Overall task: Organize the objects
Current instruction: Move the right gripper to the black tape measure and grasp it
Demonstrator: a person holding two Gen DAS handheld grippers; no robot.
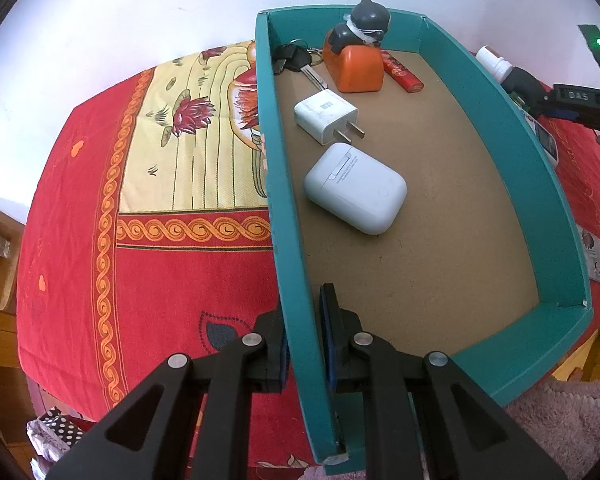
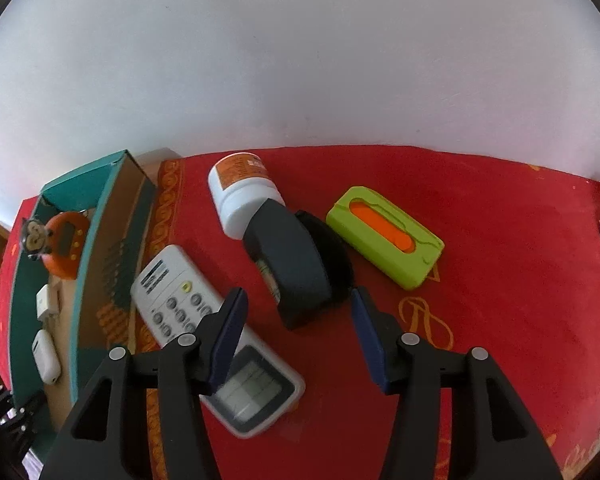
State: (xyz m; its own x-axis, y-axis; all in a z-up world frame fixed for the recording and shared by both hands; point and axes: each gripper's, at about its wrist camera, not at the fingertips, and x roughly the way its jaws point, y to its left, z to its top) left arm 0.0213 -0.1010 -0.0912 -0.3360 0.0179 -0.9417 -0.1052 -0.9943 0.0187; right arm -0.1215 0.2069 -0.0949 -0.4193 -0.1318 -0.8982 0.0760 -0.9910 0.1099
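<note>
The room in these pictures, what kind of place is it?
Probably a home: a table with a red patterned cloth, a teal box of keys and chargers, an air-conditioner remote.

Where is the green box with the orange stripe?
In the right wrist view, the green box lies on the red cloth, outside the teal tray, up and right of the open right gripper, just right of the black roll.

A teal box (image 1: 500, 128) with a brown floor is seen holding a white earbud case (image 1: 356, 188), charger (image 1: 326, 116), keys (image 1: 296, 58) and orange timer (image 1: 358, 66), while a remote (image 2: 216, 340), black roll (image 2: 300, 264), white bottle (image 2: 240, 192) and green case (image 2: 384, 236) lie outside on red cloth.
</note>
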